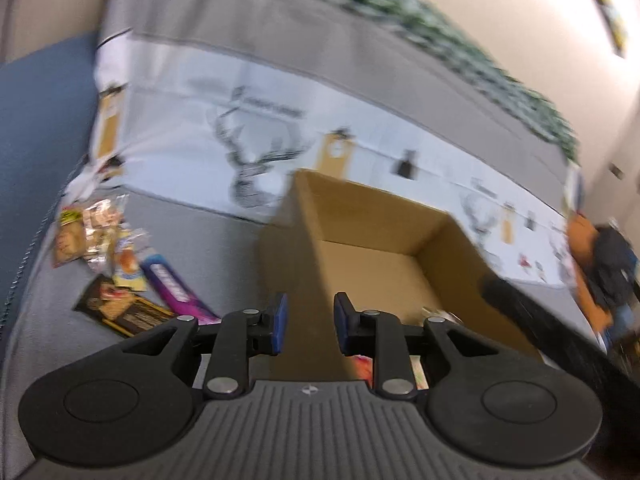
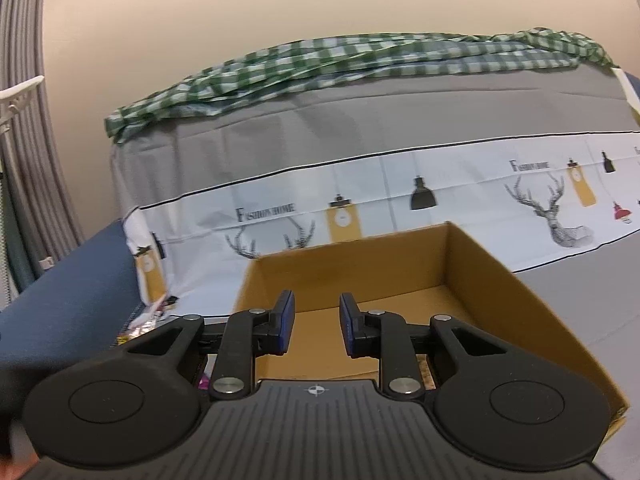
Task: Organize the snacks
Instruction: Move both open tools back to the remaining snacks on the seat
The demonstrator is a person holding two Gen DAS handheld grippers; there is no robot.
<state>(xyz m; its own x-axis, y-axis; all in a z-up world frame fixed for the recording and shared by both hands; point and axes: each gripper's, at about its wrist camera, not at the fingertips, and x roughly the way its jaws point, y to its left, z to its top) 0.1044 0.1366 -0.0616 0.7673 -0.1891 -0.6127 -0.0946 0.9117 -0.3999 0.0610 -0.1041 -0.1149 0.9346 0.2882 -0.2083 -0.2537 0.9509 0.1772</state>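
Observation:
An open cardboard box (image 1: 384, 236) stands on the grey sofa seat; it also fills the right wrist view (image 2: 500, 300). Several snack packets (image 1: 120, 268) lie in a loose pile on the seat, left of the box. My left gripper (image 1: 309, 328) is open and empty, above the box's near left wall. My right gripper (image 2: 317, 326) is open and empty, over the box's near side. A few packets show low inside the box behind the left fingers (image 1: 416, 368). The other gripper's dark body (image 1: 520, 304) crosses the box's right wall in the left wrist view.
The sofa back is draped with a grey and white deer-print cover (image 2: 400, 184) and a green checked cloth (image 2: 320, 64) on top. A blue sofa arm (image 1: 36, 128) bounds the left. An orange and dark bundle (image 1: 600, 264) sits at the right.

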